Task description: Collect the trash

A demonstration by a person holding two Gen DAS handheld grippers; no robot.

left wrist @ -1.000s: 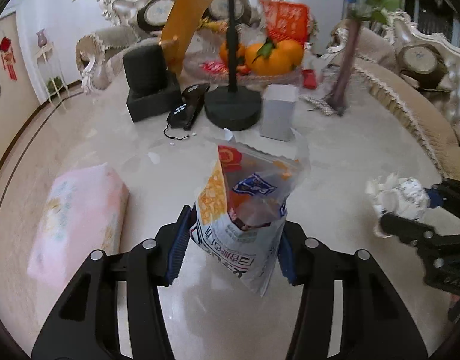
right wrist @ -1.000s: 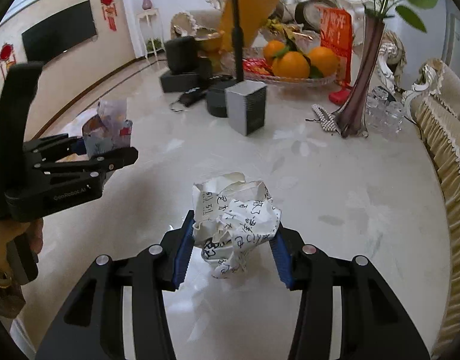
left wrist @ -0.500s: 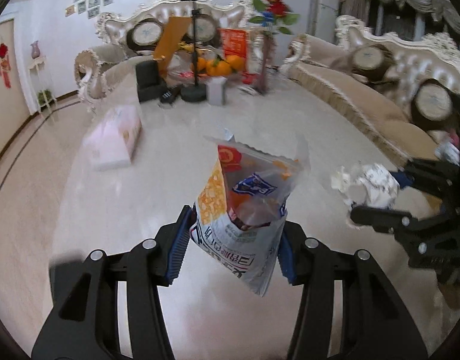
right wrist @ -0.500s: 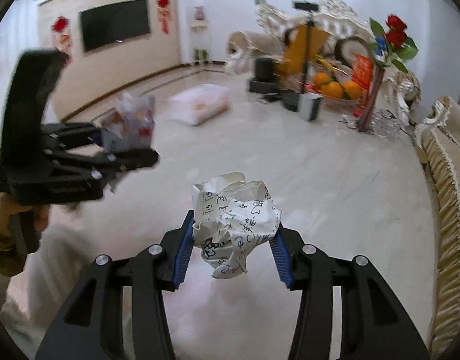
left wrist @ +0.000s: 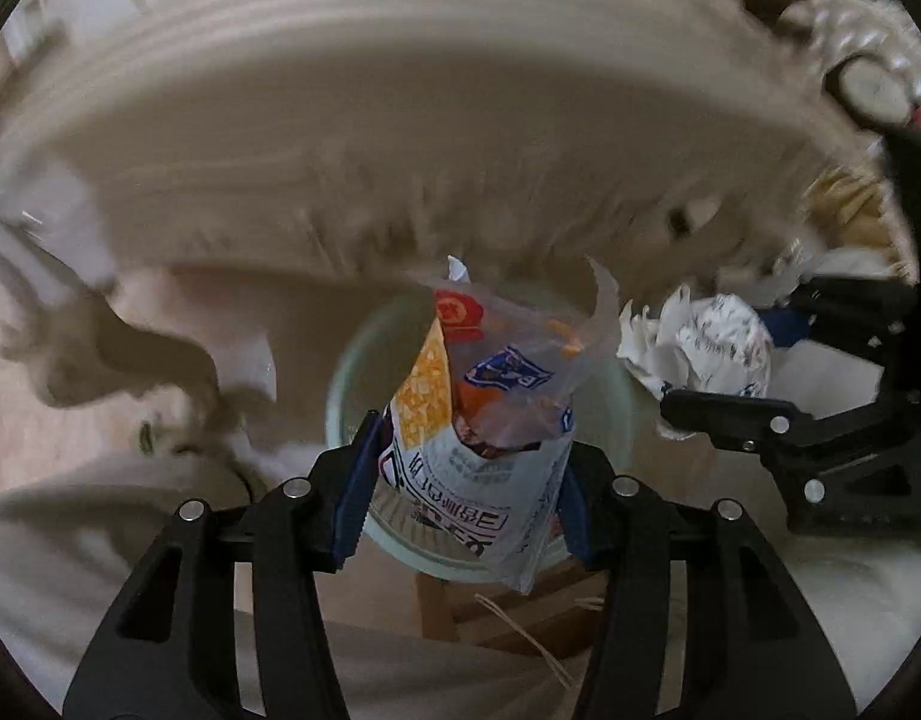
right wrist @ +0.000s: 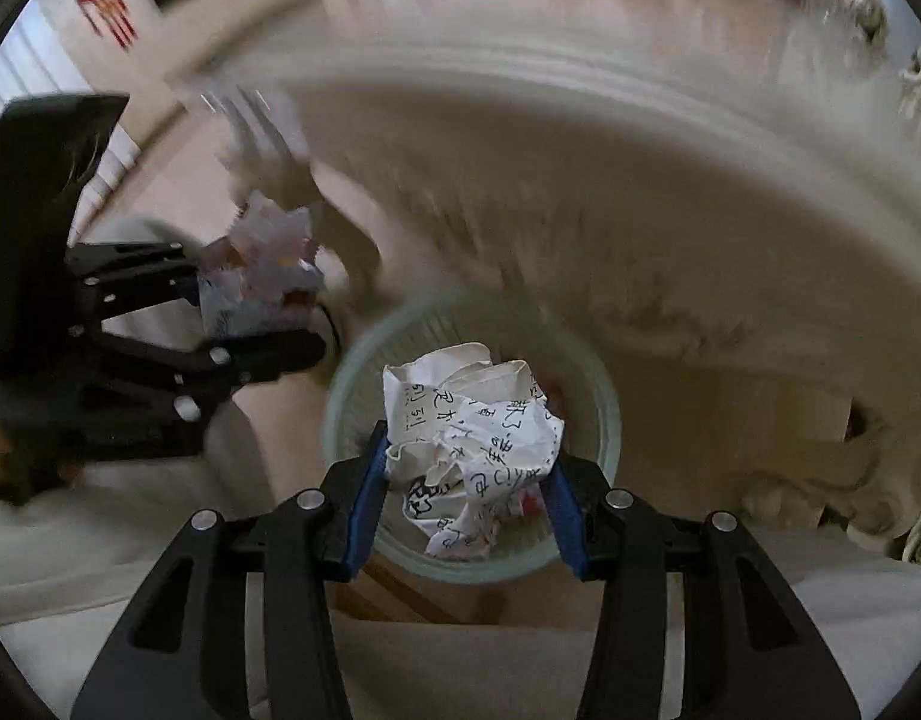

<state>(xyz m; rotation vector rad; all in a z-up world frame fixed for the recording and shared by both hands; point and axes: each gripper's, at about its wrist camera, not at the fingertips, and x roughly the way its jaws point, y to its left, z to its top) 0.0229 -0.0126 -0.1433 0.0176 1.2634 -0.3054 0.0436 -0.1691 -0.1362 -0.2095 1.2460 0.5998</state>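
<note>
Trash is airborne over the pale green bin (right wrist: 340, 420): left tongs (left wrist: 460, 480) clenched on a snack wrapper (left wrist: 478, 420), right tongs (right wrist: 466, 480) clenched on a crumpled paper ball (right wrist: 472, 438). Recommended: centre each item inside the rim, lower slightly, then release one at a time so the light wrapper cannot drift out.

Matte black handheld grippers with blue-lined jaws

The left gripper (left wrist: 460, 504) and right gripper (right wrist: 463, 504) share slotted black plastic fingers (right wrist: 160, 618), round silver screws (left wrist: 191, 510) and ridged blue pads (left wrist: 355, 492).
</note>
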